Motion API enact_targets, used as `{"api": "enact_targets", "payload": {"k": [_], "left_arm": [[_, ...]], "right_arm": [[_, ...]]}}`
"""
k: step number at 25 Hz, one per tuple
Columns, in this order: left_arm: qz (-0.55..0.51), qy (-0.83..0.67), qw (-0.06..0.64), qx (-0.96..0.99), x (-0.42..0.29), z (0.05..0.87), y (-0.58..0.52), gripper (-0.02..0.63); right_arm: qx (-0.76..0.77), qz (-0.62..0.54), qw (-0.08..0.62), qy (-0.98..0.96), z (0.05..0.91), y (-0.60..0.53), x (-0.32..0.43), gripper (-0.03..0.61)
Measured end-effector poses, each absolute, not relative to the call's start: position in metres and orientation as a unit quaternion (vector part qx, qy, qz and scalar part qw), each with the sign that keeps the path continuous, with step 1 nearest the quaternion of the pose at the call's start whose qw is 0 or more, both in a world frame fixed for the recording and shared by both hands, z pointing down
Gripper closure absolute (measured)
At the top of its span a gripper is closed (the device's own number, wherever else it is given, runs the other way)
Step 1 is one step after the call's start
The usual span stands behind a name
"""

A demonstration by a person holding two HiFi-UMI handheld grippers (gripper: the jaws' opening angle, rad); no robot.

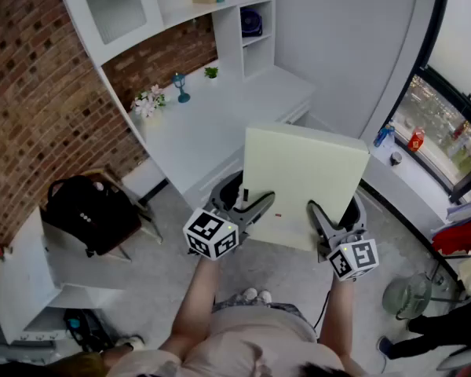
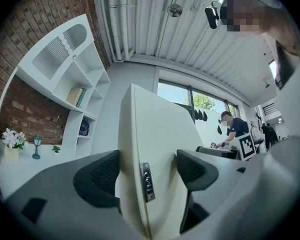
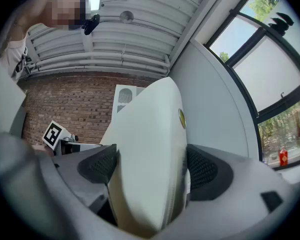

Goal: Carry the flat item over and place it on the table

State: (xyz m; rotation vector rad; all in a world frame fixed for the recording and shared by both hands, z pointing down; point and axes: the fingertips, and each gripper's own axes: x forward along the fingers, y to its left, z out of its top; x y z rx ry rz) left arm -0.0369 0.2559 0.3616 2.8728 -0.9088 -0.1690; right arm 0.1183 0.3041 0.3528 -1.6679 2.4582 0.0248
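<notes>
Two tongs carry one flat case in mid-air, short of the bench.
Cream and thin, the flat case (image 1: 302,181) is held roughly level above the grey floor (image 1: 163,267), in front of the white bench (image 1: 212,128). The left tongs (image 1: 251,204) clamp its near left edge beside a small metal lock (image 2: 147,181), and the right tongs (image 1: 323,220) clamp its near right edge, with the pads of each pair pressed on both faces. Flowers (image 1: 147,100) stand on the bench by the brick wall (image 1: 31,93). A black bag (image 1: 90,210) sits off to the left.
</notes>
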Motion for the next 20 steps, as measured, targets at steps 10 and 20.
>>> {"api": "enact_targets", "payload": {"k": [10,20], "left_arm": [[-0.058,-0.296,0.071,0.951,-0.041,0.365,0.251,0.268],[-0.063,-0.286,0.076,0.953,-0.042,0.369,0.242,0.268]], "right_arm": [[-0.563,0.006,0.079,0.822,0.355,0.301,0.114,0.127],[-0.566,0.007,0.08,0.82,0.357,0.295,0.111,0.127]]}}
